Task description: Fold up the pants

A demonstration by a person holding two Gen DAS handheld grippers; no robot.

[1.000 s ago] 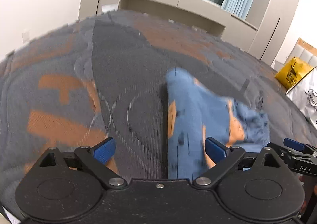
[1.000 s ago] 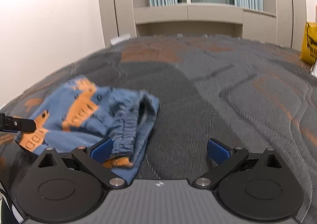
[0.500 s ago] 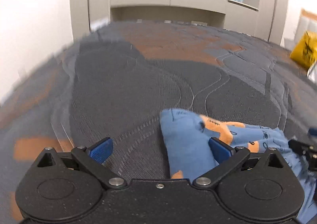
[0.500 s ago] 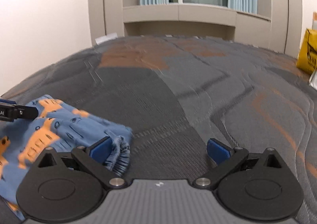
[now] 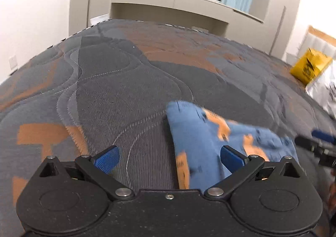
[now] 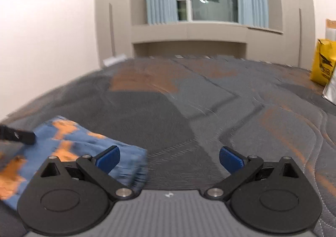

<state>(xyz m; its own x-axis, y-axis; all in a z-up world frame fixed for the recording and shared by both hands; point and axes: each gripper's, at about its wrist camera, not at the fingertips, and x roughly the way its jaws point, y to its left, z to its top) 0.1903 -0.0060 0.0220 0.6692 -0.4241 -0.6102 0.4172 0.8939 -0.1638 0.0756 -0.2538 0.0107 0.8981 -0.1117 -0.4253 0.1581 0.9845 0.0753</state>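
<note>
- Pants (image 5: 201, 144), blue with orange print, are lying on the bed (image 5: 117, 81) as a compact bundle; judging by the shape, a fold or two are already done. Edges are looking blurred in both views, so the exact layering cannot be told.
- In the right wrist view the pants (image 6: 69, 142) are sitting toward the bed's near-left part, with a gathered, ribbed edge, likely the waistband, facing the bed's middle.
- Left tool (image 5: 170, 155) is hanging over the pants' left edge, jaws spread wide and gripping nothing; its right fingertip is sitting above the blue cloth, its left one above bare quilt.
- Right tool (image 6: 169, 156) is likewise released and empty, jaws wide; its left fingertip is overlapping the gathered edge, the rest is facing bare bed.
- Each tool is showing at the rim of the other's view, flanking the pants.
- Beyond the pants: the grey-and-orange quilted bed stretching to a window ledge (image 6: 189, 29) with pale curtains; a yellow bag (image 6: 323, 63) is standing off the bed's far right side.
- Risk, as a judgement: motion blur is suggesting quick movement; a hurried pinch could be catching only the top layer and peeling the fold open.
- Risk: closing on the quilt together with the cloth could be dragging the bundle askew.
- Risk: uneven lifting between the tools could be skewing the next crease.
</note>
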